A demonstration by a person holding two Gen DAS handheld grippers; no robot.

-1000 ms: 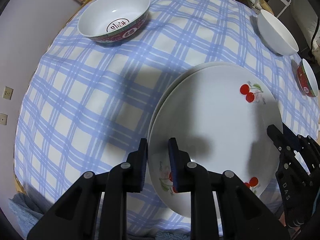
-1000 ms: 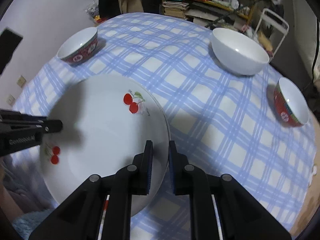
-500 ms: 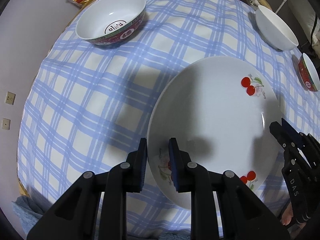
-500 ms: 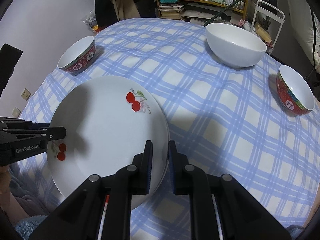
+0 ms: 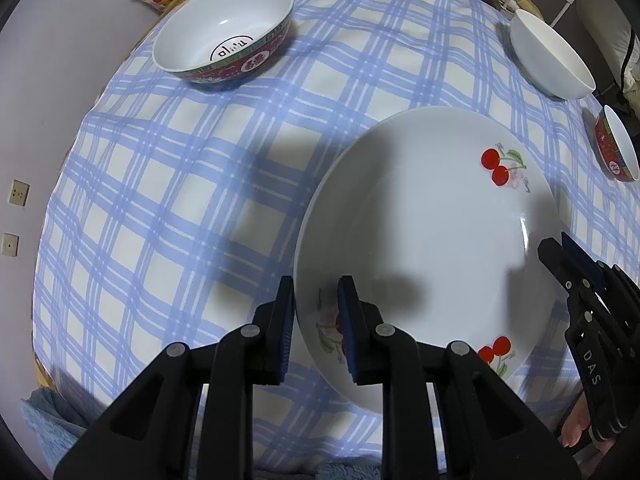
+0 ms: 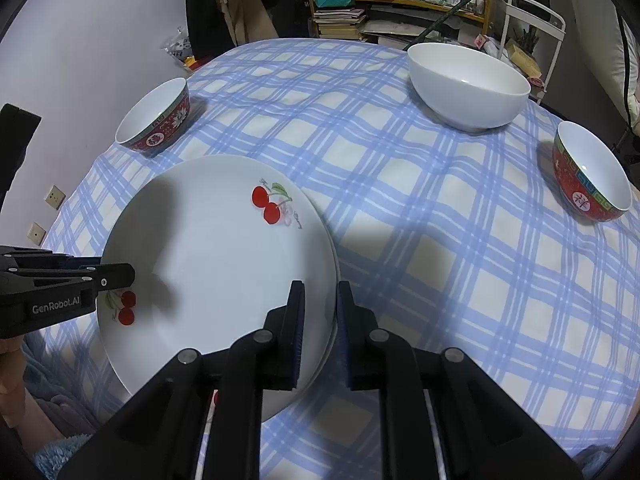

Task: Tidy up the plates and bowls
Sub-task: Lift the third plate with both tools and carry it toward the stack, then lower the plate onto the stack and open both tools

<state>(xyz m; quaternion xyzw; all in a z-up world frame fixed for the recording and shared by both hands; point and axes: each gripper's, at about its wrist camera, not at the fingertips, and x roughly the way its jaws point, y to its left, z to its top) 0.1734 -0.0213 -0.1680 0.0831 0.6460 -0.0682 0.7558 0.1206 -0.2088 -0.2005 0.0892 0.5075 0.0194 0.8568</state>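
A white cherry plate [image 5: 424, 224] [image 6: 216, 256] lies on a second plate whose rim [image 6: 335, 280] shows under it. My left gripper [image 5: 316, 316] straddles its left rim, jaws slightly apart. My right gripper [image 6: 320, 320] straddles its right rim, jaws slightly apart. A red patterned bowl [image 5: 224, 32] [image 6: 156, 124] stands at the far left. A large white bowl [image 6: 468, 88] [image 5: 552, 64] stands at the far right. A second red bowl [image 6: 592, 176] [image 5: 616, 148] stands at the right edge.
The round table carries a blue checked cloth [image 6: 440, 272]. A purple wall with sockets [image 5: 19, 192] is to the left. Shelves with books and clutter [image 6: 400, 4] and a white rack [image 6: 532, 32] stand behind the table.
The top plate has settled squarely onto the lower plate, whose rim showed offset a second ago. Both grippers stay at the rims, and the views have drawn back a little.
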